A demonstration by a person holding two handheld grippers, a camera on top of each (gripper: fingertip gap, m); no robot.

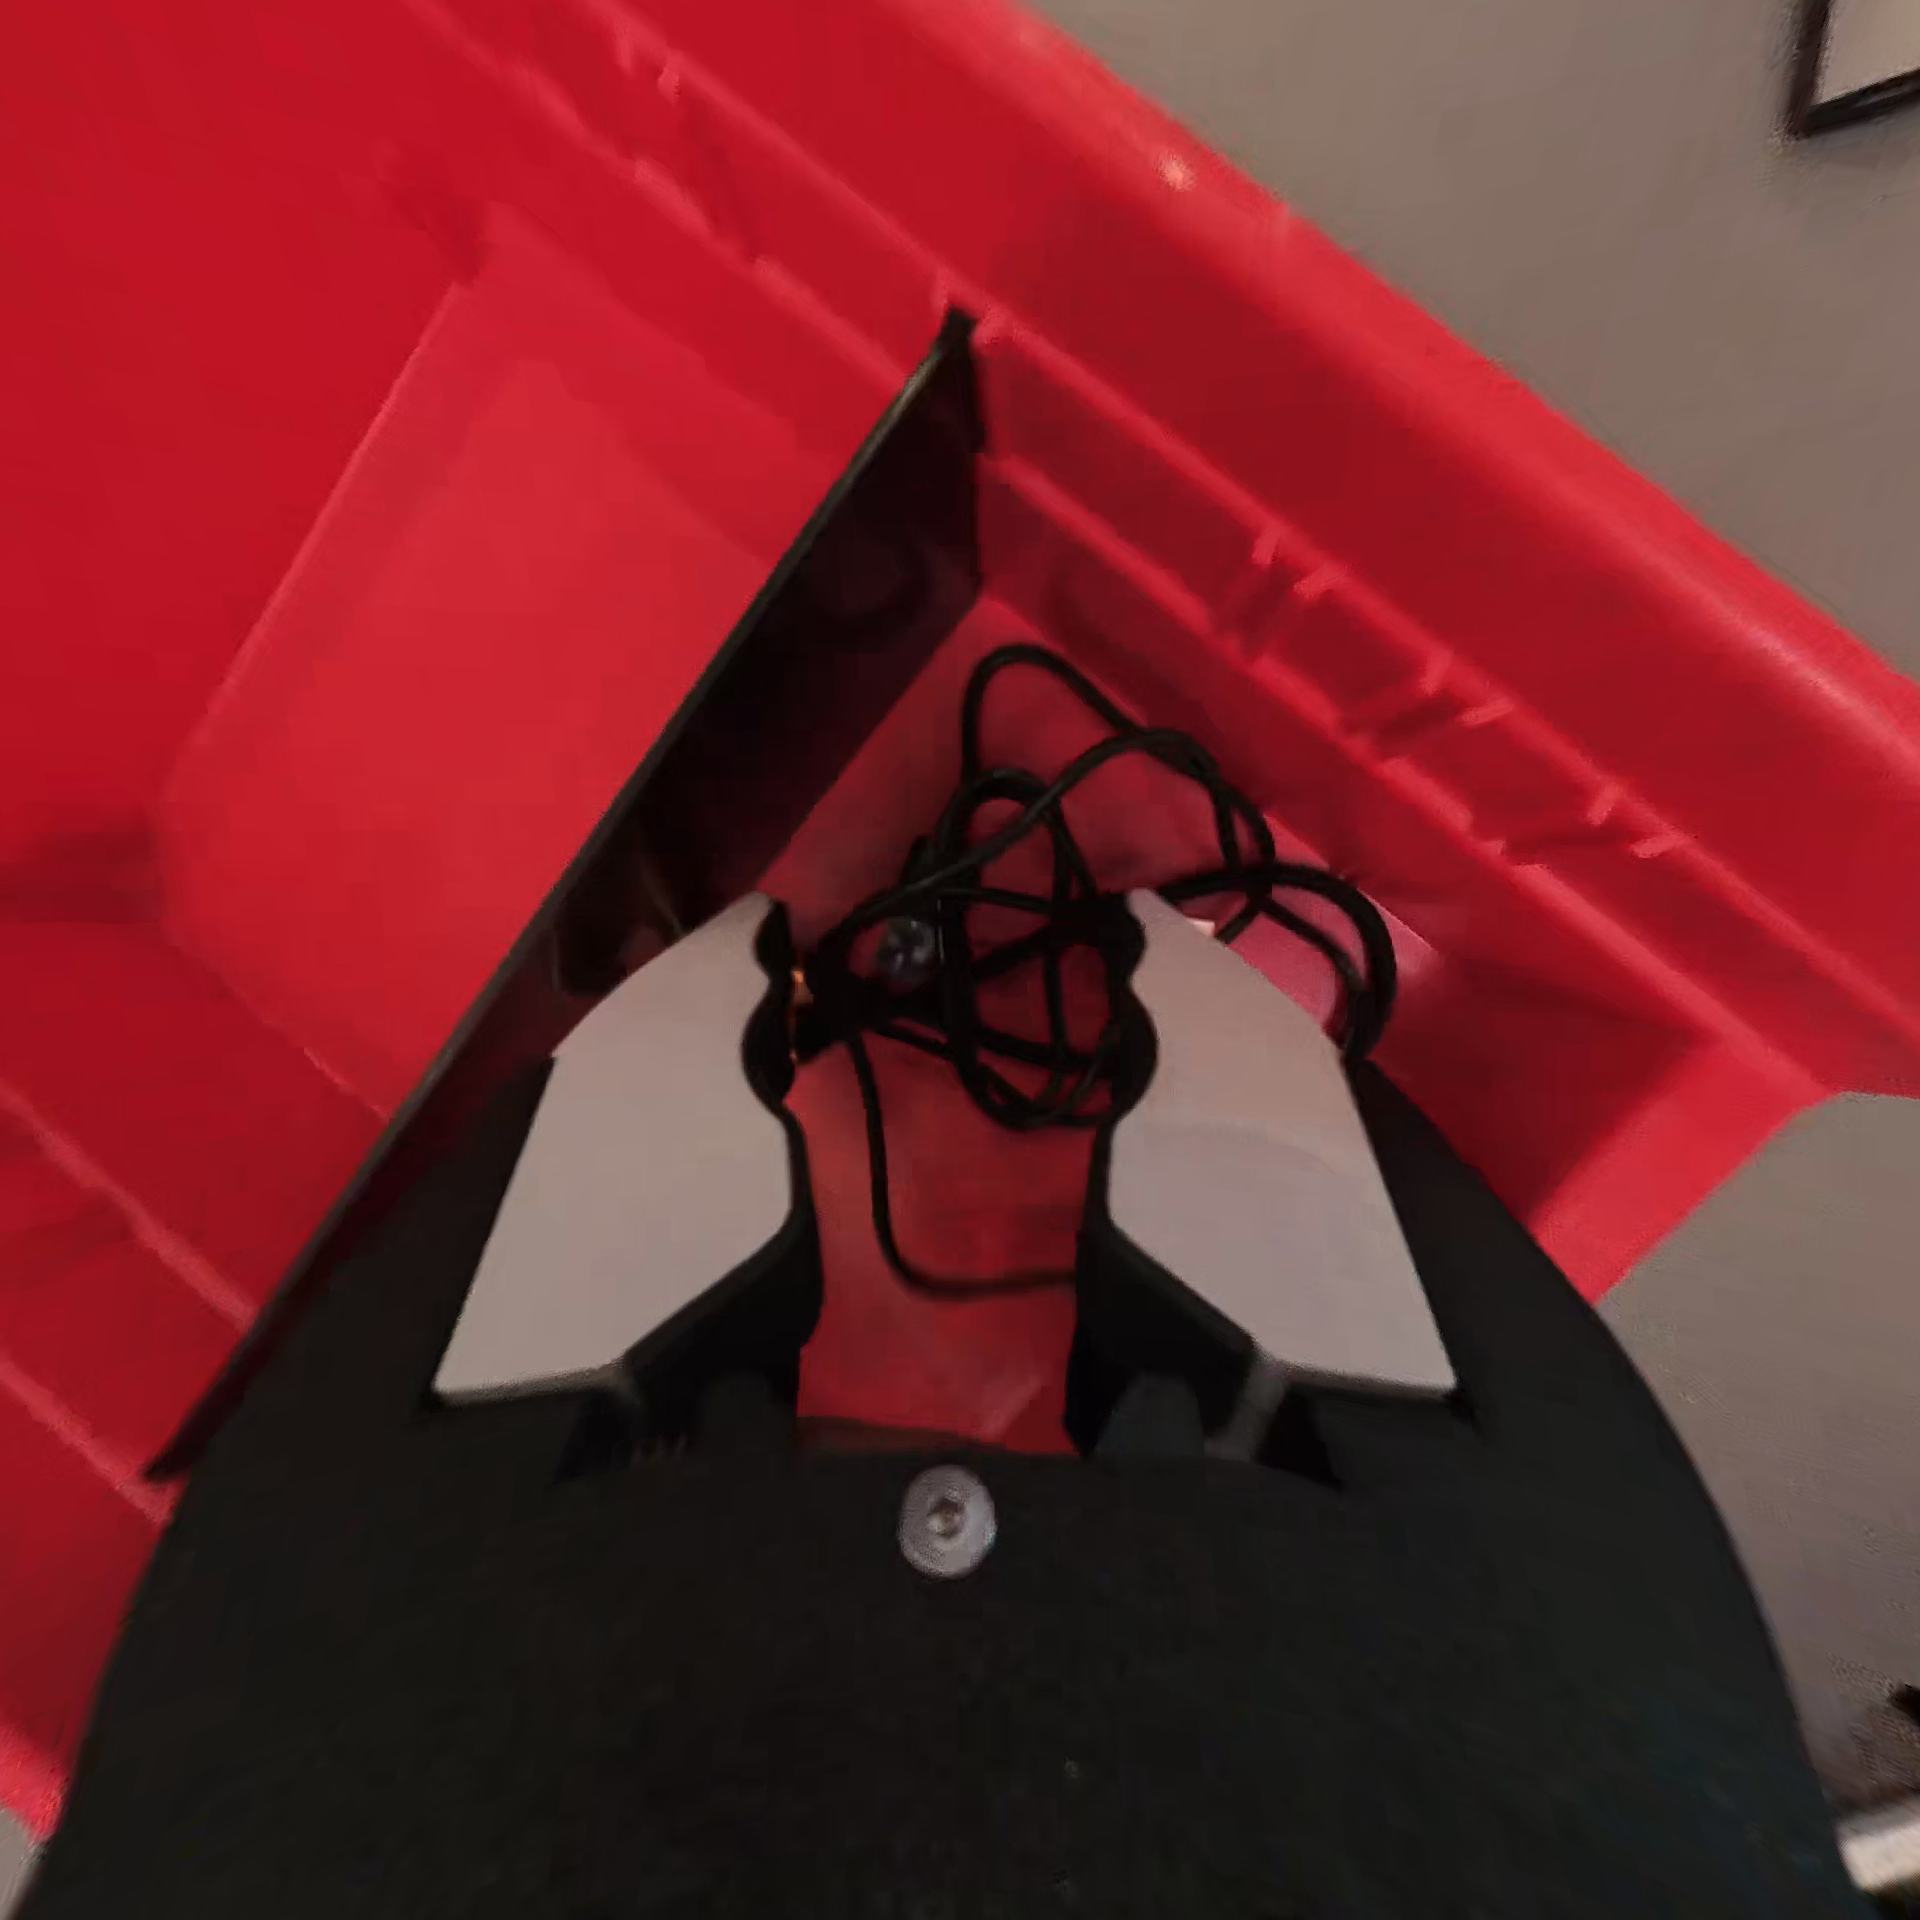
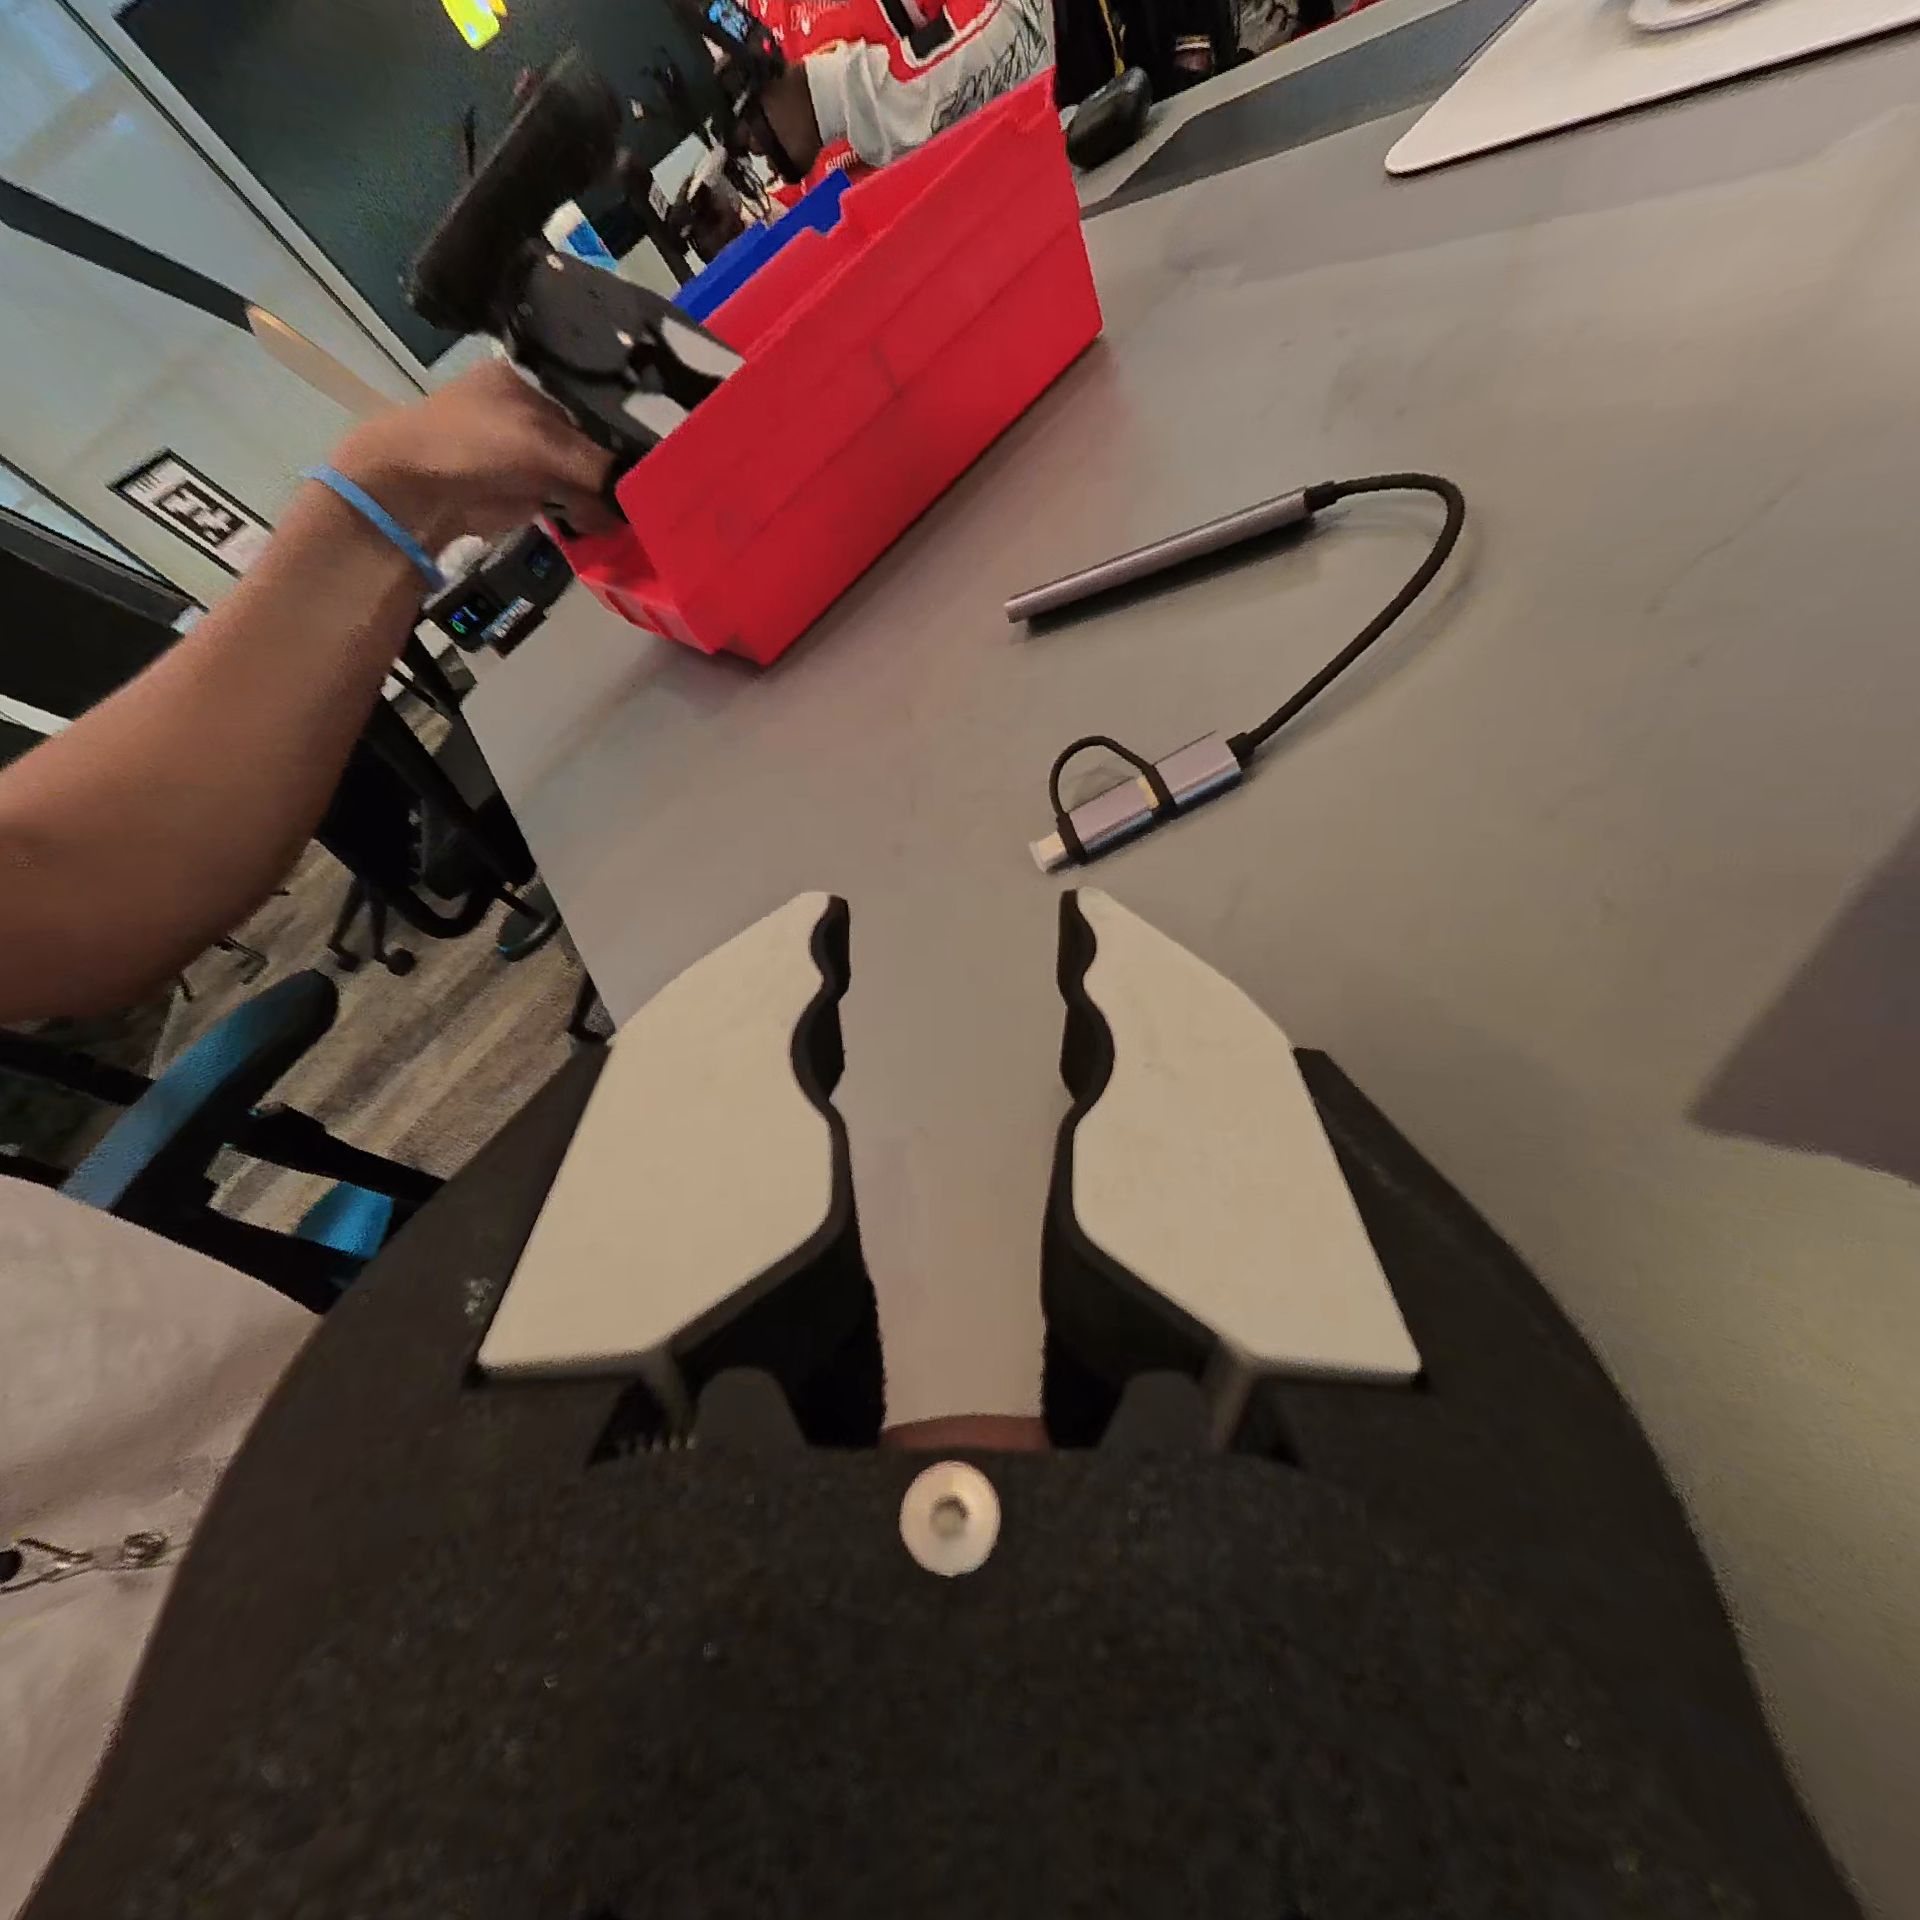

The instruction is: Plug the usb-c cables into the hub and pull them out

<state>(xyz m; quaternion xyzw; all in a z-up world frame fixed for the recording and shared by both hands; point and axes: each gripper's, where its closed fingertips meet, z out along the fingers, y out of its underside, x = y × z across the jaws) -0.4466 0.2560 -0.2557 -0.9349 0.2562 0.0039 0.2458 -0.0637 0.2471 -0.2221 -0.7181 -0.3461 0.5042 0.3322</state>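
Observation:
A tangled black usb-c cable (image 1: pixel 1049 935) lies in a compartment of the red bin (image 1: pixel 1351 499), right of a black divider (image 1: pixel 790 727). My left gripper (image 1: pixel 951 914) is open, its fingertips either side of the tangle; I cannot tell if they touch it. In the right wrist view the left gripper (image 2: pixel 623 364) is held by a hand and dips into the red bin (image 2: pixel 883 416). The slim grey hub (image 2: pixel 1164 556) lies on the grey table (image 2: pixel 1507 312), its short black lead (image 2: pixel 1382 623) curving to a grey plug adapter (image 2: pixel 1143 800). My right gripper (image 2: pixel 954 904) is open and empty, just short of the adapter.
A blue bin (image 2: pixel 769 244) stands behind the red one. A white mat (image 2: pixel 1662 83) and a black mouse (image 2: pixel 1107 114) lie at the far end of the table, a dark mat (image 2: pixel 1829 1039) at the right. The table edge runs along the left, with chairs (image 2: pixel 208 1101) beyond it. The grippers' ends are close to 40 centimetres from one another. The left gripper is farther from the grey plug adapter (image 2: pixel 1143 800), some 30 centimetres, than the right, some 9 centimetres.

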